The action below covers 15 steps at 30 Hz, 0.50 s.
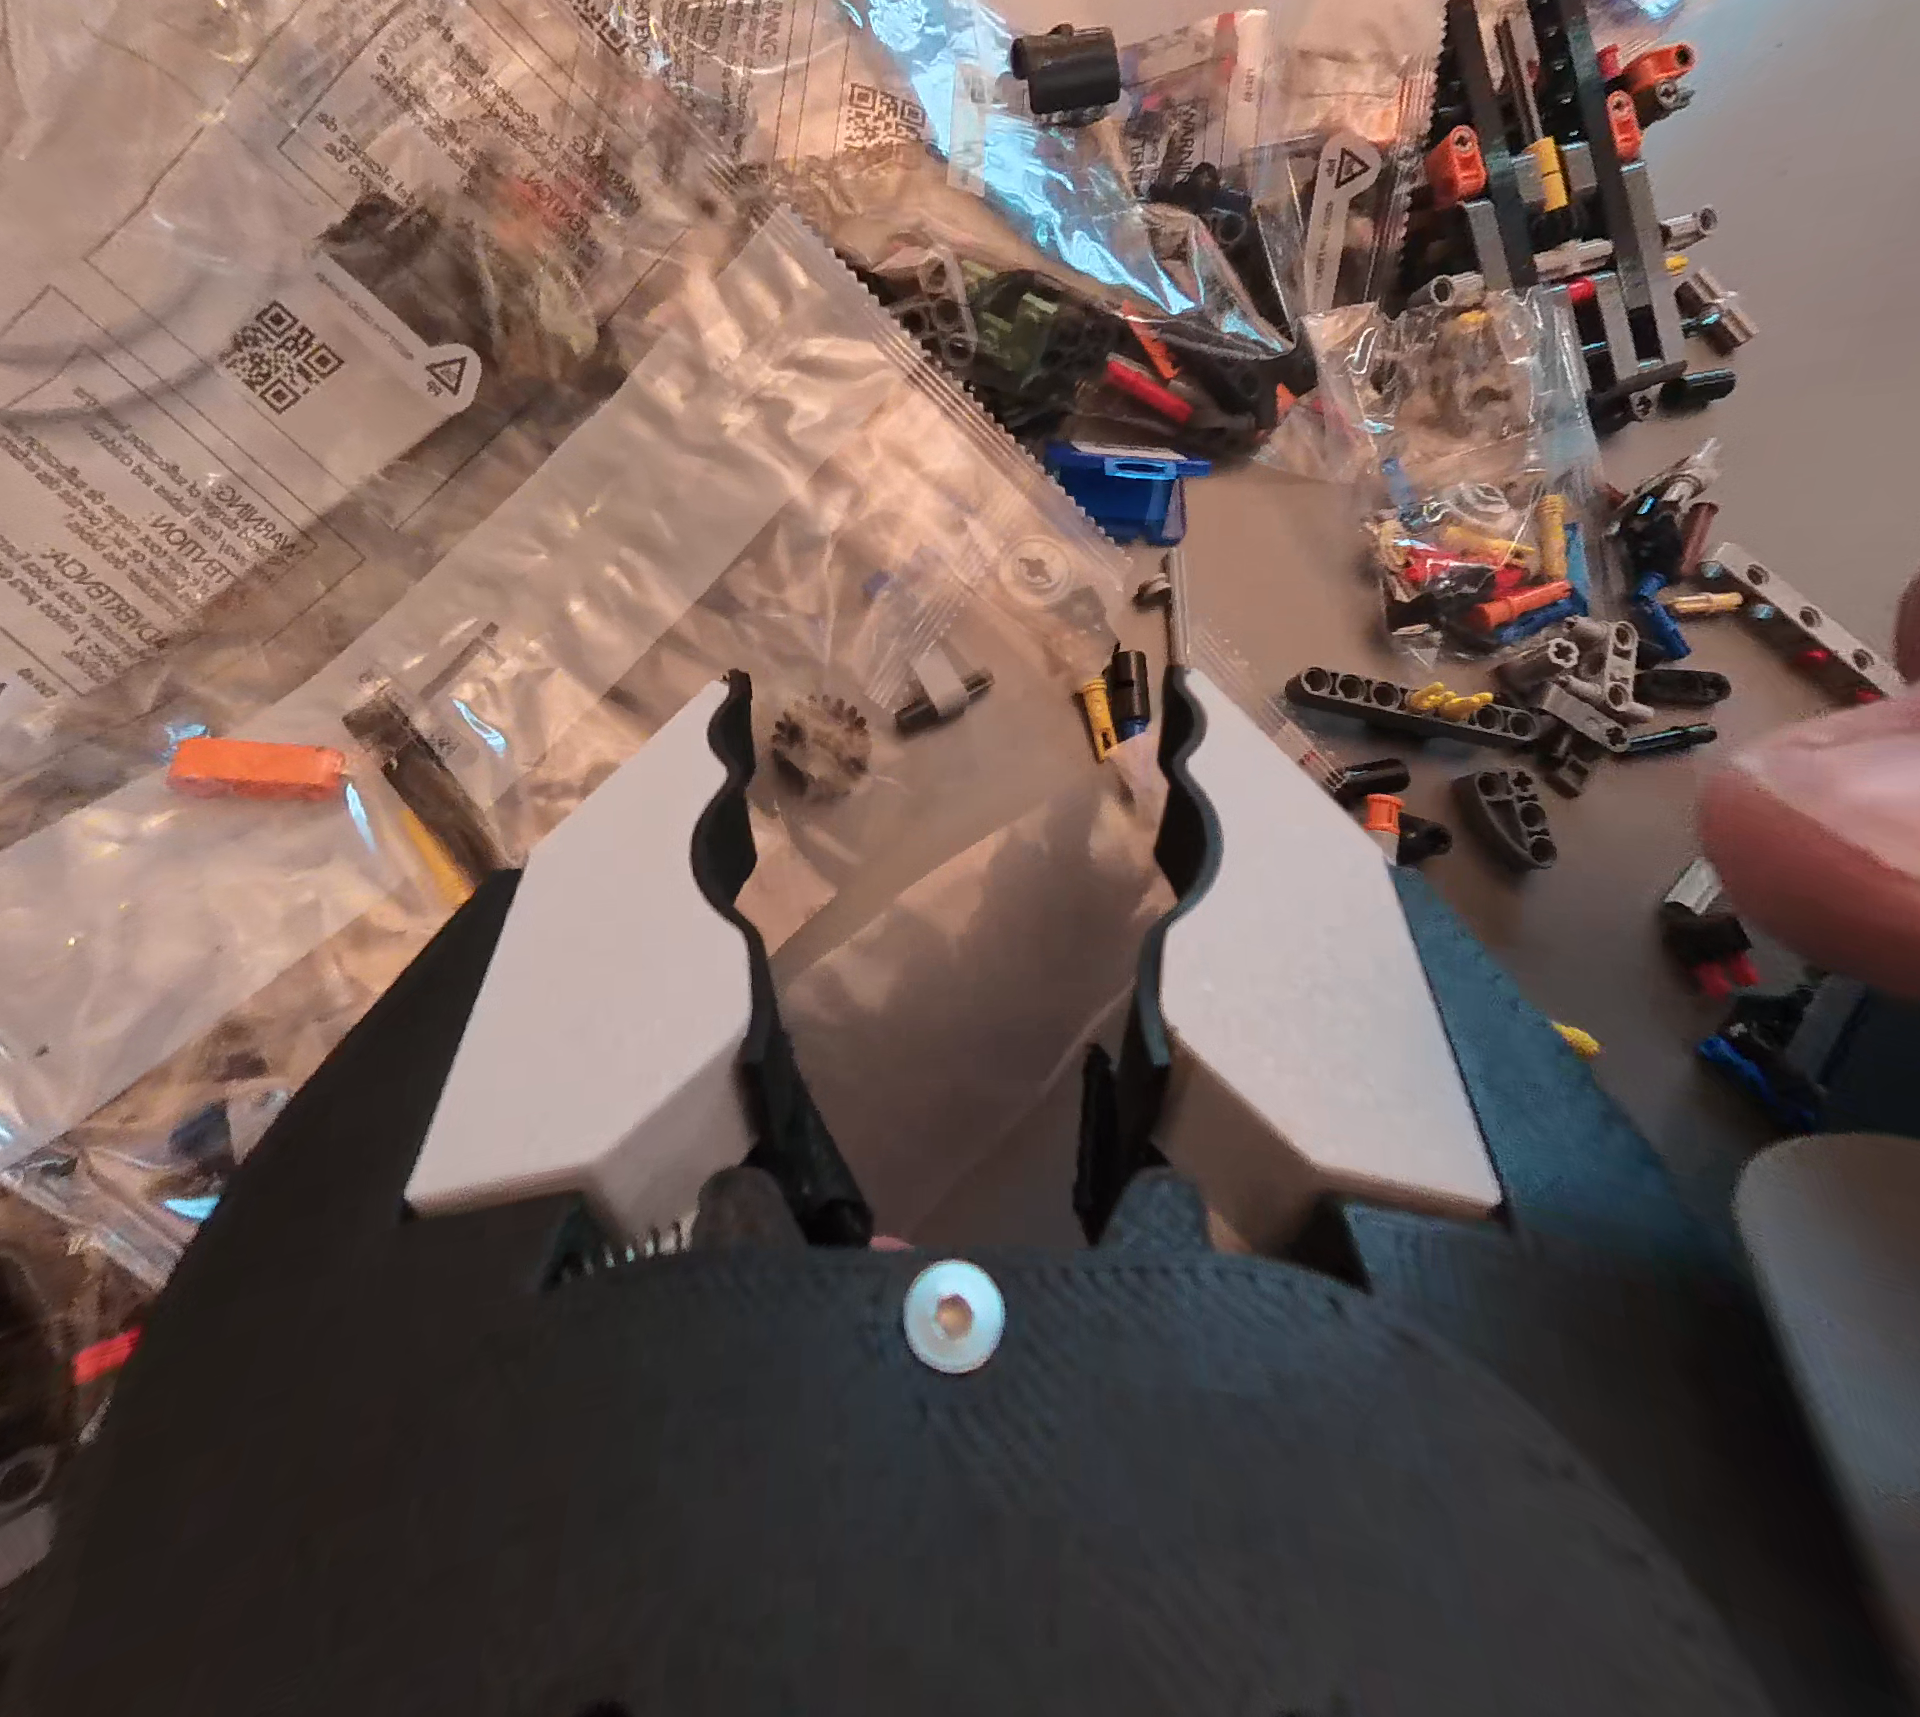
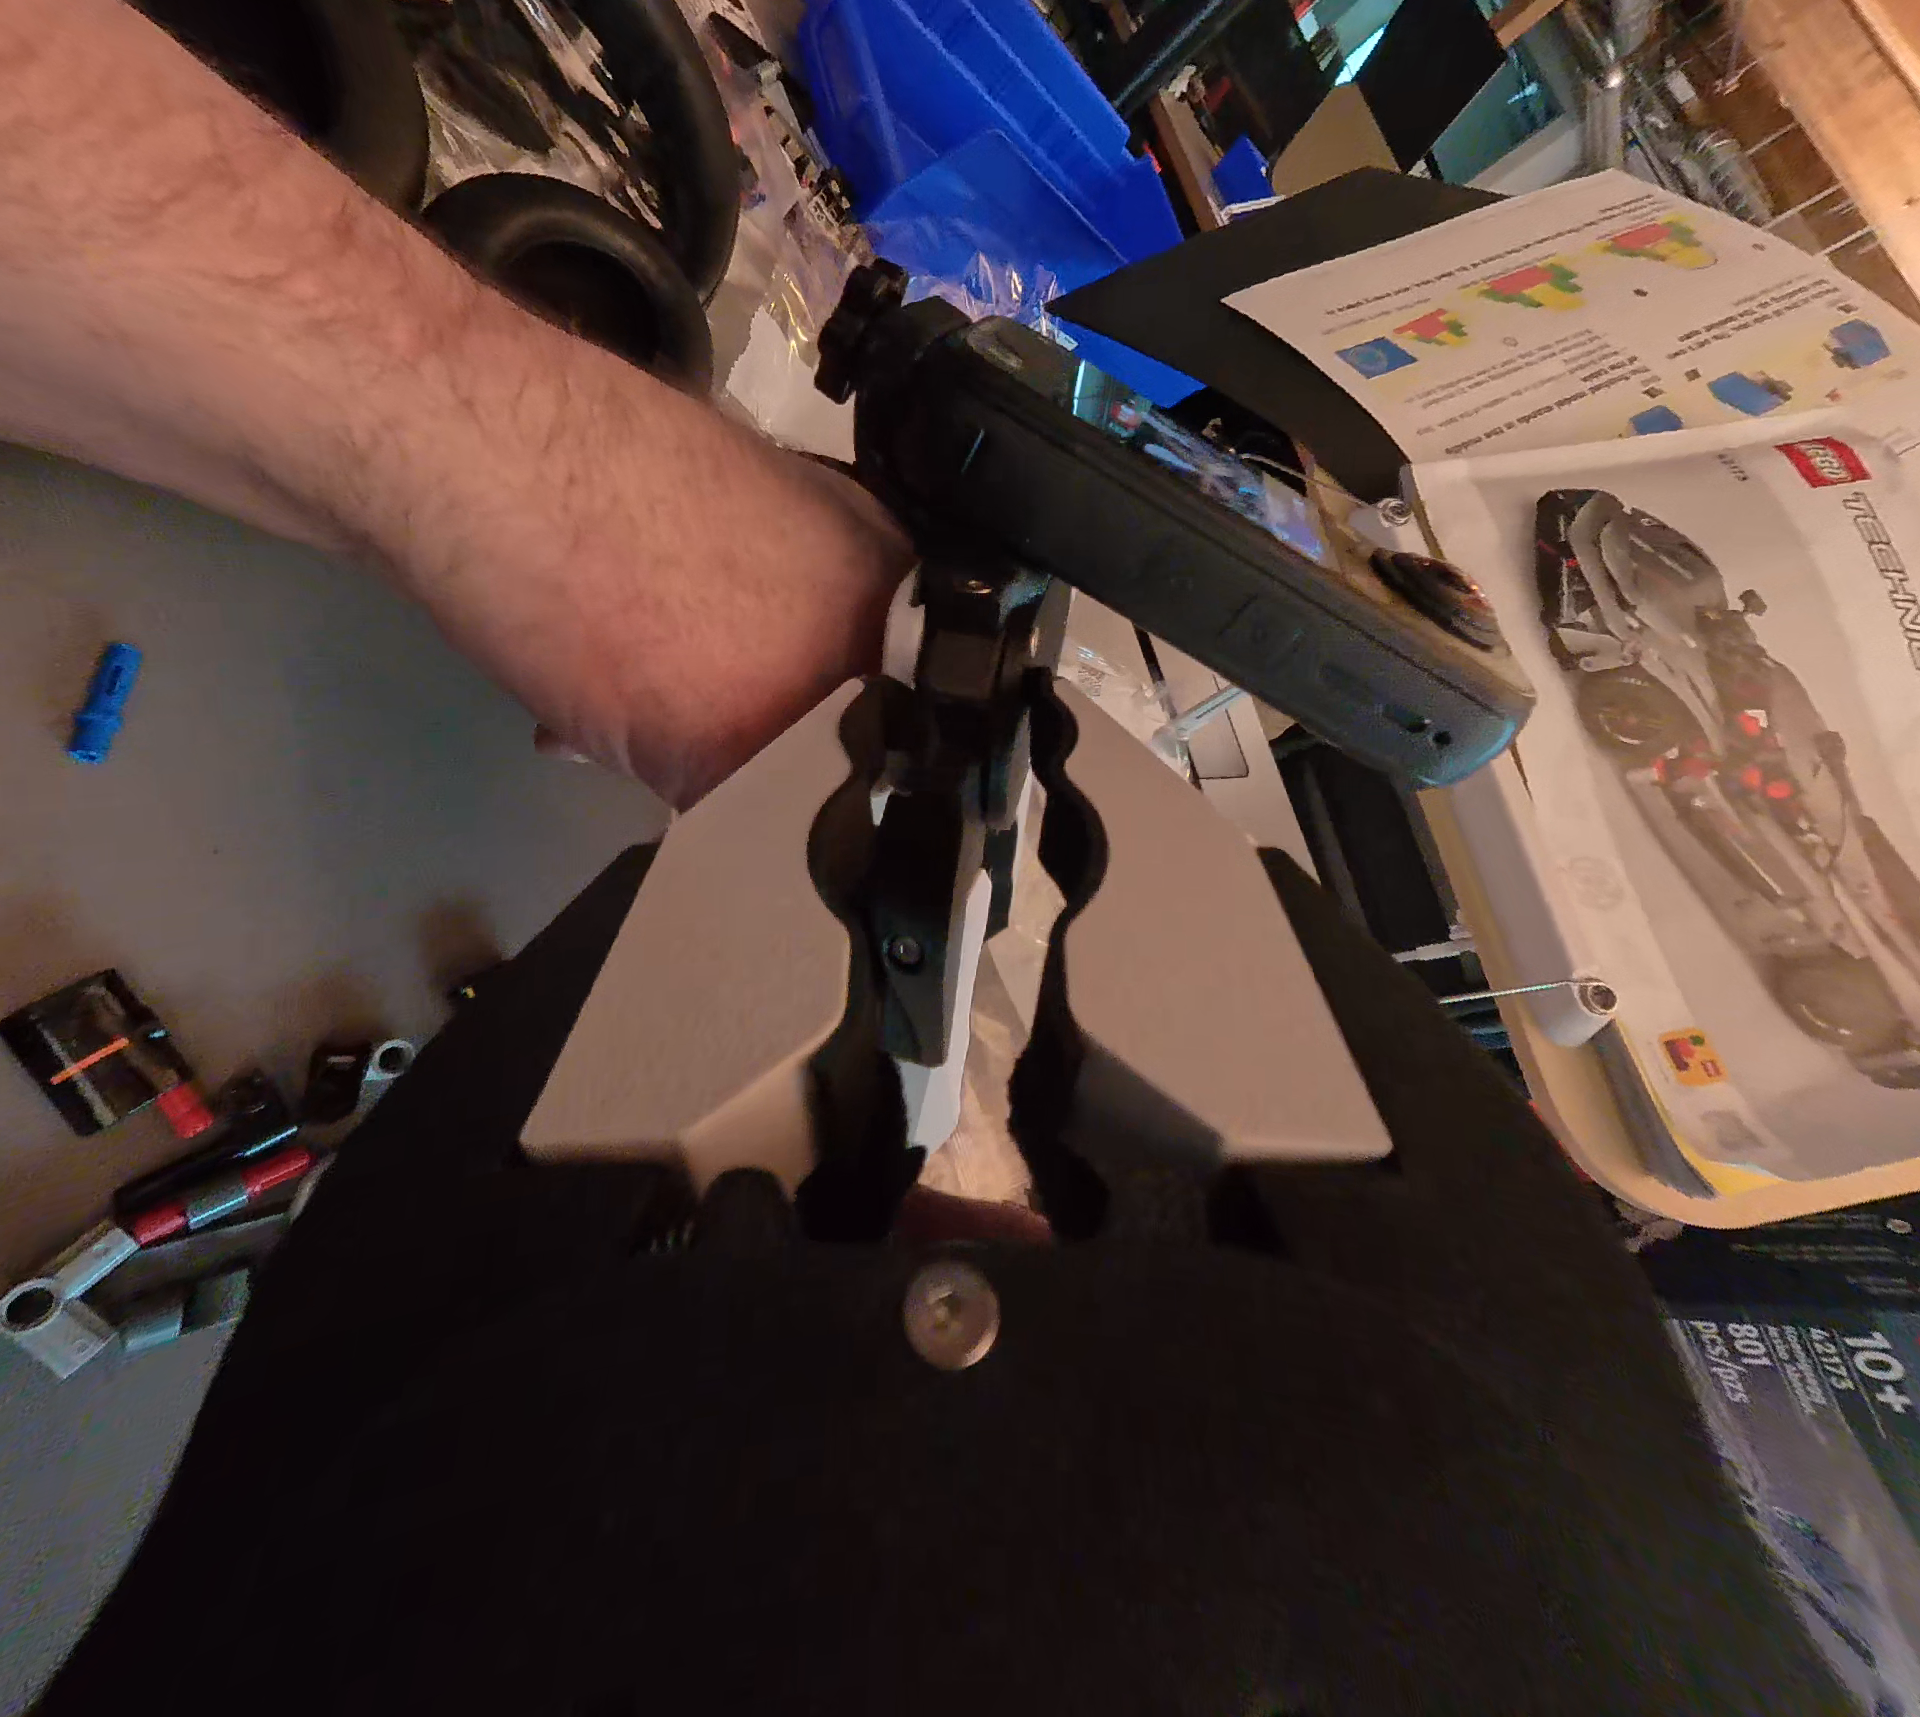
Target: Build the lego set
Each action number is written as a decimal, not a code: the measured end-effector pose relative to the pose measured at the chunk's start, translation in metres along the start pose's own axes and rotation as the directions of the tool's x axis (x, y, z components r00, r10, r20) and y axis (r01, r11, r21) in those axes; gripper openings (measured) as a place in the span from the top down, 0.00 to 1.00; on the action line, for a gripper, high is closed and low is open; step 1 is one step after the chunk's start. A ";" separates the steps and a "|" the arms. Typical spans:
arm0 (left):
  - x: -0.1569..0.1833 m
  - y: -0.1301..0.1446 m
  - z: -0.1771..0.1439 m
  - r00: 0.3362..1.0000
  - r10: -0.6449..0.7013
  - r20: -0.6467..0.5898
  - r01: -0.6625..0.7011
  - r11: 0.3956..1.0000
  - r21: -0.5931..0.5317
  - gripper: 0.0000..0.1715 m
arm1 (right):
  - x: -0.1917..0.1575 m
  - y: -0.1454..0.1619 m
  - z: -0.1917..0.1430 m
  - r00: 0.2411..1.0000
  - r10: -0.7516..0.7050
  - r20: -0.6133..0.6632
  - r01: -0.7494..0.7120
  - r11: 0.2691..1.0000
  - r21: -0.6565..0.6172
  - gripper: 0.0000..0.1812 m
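In the left wrist view my left gripper [image 1: 951, 701] is open and empty, low over clear plastic parts bags [image 1: 644, 524]. A dark gear [image 1: 821, 748] lies just past its left finger, and a yellow-and-black pin [image 1: 1117, 696] by its right finger. A partly built black and grey frame with orange connectors [image 1: 1558, 192] lies at the far right. In the right wrist view my right gripper [image 2: 961, 722] has its jaws apart and holds no brick. Through the gap I see the left gripper's body [image 2: 935, 971] with its black camera [image 2: 1195, 545], held by a person's forearm [image 2: 416, 420].
Loose beams and pins [image 1: 1507, 691] and a small bag of coloured pins [image 1: 1486, 566] lie right of the left gripper; a blurred hand [image 1: 1829, 815] enters from the right. The right wrist view shows a blue pin [image 2: 104, 701], grey and red parts [image 2: 208, 1179], tyres [image 2: 260, 5], blue bins [image 2: 956, 57] and the instruction booklet [image 2: 1714, 784]. My right fingertips sit around 15 centimetres from my left ones. The yellow-and-black pin [image 1: 1117, 696] is closer to my left gripper, around 4 centimetres from its tips; the right tips are 15 centimetres off.
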<state>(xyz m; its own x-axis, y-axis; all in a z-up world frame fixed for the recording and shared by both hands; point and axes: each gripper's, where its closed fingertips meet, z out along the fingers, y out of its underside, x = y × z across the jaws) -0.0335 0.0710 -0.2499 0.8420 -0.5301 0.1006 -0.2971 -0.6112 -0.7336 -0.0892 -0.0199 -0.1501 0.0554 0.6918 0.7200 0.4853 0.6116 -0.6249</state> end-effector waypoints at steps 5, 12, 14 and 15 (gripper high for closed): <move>-0.002 0.000 -0.002 1.000 -0.001 0.013 0.001 1.000 0.001 0.56 | 0.000 -0.001 0.000 0.998 -0.052 -0.029 0.051 0.998 -0.037 0.87; 0.001 -0.007 -0.006 1.000 0.022 -0.009 -0.022 0.999 0.037 0.69 | 0.002 -0.006 0.000 0.993 -0.106 -0.057 0.103 0.993 -0.053 0.88; 0.005 -0.010 -0.007 0.999 0.017 -0.043 -0.015 0.998 0.059 0.74 | 0.003 -0.007 0.000 0.996 -0.086 -0.039 0.084 0.996 -0.029 0.87; 0.004 -0.010 -0.008 0.999 0.018 -0.036 -0.017 0.998 0.053 0.73 | 0.003 -0.007 0.001 0.997 -0.070 -0.031 0.070 0.997 -0.015 0.87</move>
<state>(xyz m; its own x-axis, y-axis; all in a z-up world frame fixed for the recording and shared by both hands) -0.0309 0.0710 -0.2369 0.8195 -0.5621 0.1113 -0.2868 -0.5704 -0.7697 -0.0932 -0.0216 -0.1433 0.0484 0.6347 0.7712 0.5006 0.6527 -0.5686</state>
